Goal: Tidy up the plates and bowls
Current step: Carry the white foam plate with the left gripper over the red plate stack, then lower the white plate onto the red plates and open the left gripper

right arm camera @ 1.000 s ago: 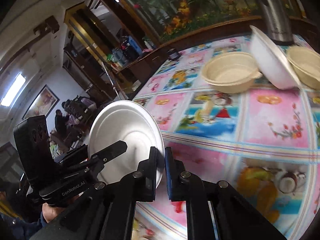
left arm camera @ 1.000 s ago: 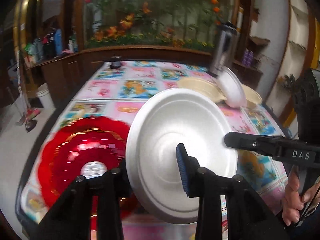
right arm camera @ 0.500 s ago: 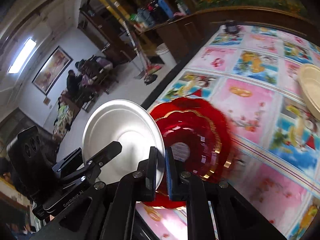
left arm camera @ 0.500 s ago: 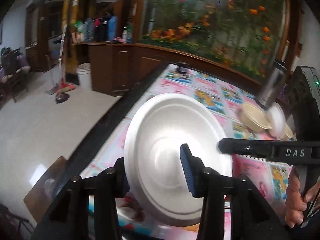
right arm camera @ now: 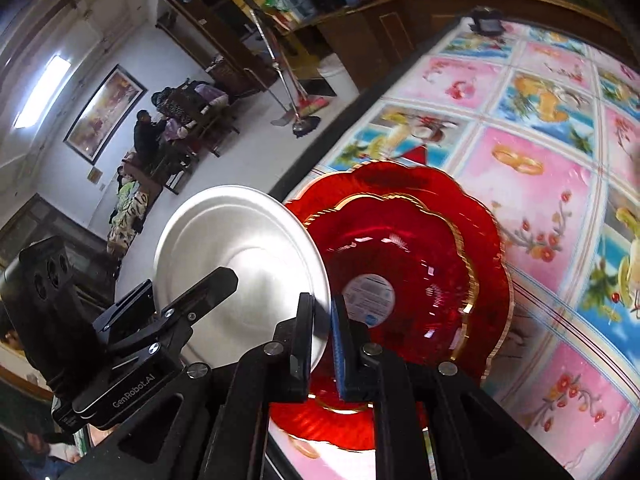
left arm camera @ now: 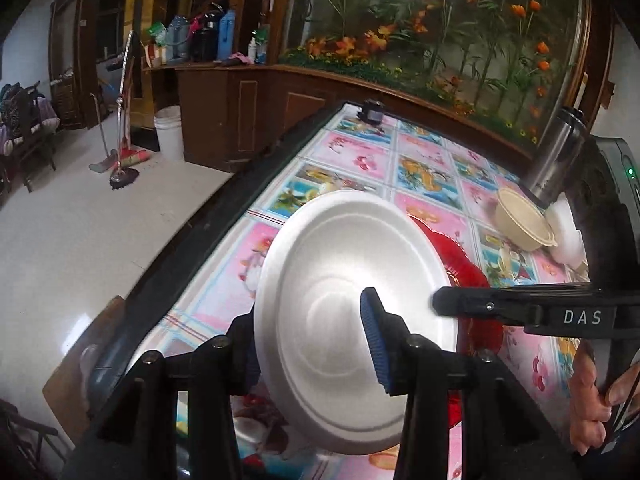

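Task partly done, by the look of it: two red scalloped plates (right arm camera: 420,276) already nested on the tabletop (right arm camera: 532,184) near its left edge, smaller inside larger. White foam plate (left arm camera: 352,304) not yet set down; held in the air, tilted steeply, above and just left of the red stack. Left to do, judging from the left wrist view: lower the white plate onto the stack, then deal with the beige bowl (left arm camera: 522,222) and the white bowl (left arm camera: 566,234) at the far right of the tabletop, touching or nearly so, beside a steel flask (left arm camera: 558,160). Right tool (right arm camera: 322,320) nearly closed, pinching the near rim of the white plate between its two fingers, blue pad against the plate's red-stack side. Left tool (left arm camera: 310,338) set wider, straddling the plate's opposite rim: blue-padded finger across the plate's face, other finger behind its edge; firm clamping versus mere steadying not resolvable from either view. Both tools aimed across the plate at one another, roughly level, right one pitched down toward the stack. Person's fingers (left arm camera: 590,396) visible on the right tool's handle at lower right of the left wrist view.
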{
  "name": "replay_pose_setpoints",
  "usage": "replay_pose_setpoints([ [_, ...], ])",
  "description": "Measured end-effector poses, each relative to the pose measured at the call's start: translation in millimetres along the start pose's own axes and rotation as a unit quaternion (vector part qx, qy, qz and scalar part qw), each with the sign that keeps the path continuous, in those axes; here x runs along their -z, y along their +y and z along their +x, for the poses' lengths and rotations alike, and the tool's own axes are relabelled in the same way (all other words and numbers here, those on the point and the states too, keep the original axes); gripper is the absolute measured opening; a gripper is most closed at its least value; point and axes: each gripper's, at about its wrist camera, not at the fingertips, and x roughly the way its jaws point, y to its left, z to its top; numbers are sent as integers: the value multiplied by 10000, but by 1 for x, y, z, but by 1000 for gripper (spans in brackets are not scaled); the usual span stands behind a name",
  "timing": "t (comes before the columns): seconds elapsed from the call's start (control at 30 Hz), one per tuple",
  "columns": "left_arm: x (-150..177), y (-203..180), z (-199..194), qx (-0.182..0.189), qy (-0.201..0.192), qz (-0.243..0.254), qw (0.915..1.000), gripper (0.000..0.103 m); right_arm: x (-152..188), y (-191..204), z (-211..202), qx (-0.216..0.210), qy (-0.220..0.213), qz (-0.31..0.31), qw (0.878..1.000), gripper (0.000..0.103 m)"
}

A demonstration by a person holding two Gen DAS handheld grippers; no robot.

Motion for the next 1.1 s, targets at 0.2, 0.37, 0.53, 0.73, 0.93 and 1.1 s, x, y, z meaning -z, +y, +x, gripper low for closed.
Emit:
replay_pose_setpoints([
  [0.2,1,-13,14,87,133,106,9998,42,4,-16,-5,171,1,87,9998,11],
  [0.37,4,-20,27,120,267,164,9994,42,7,-25,-5,316,46,154,9994,11],
  [0.53,8,-24,34,81,314,240,9992,42,11,-31,-5,364,85,183,9991,11],
  [0.73,10,-25,40,29,346,271,9990,42,14,-30,1,515,98,71,9986,12],
  [0.93,11,-26,41,-8,308,314,9990,43,14,-29,2,593,58,-11,9982,12],
  [1.1,12,-26,40,48,307,280,9991,62,17,-24,1,652,41,-84,9978,13],
])
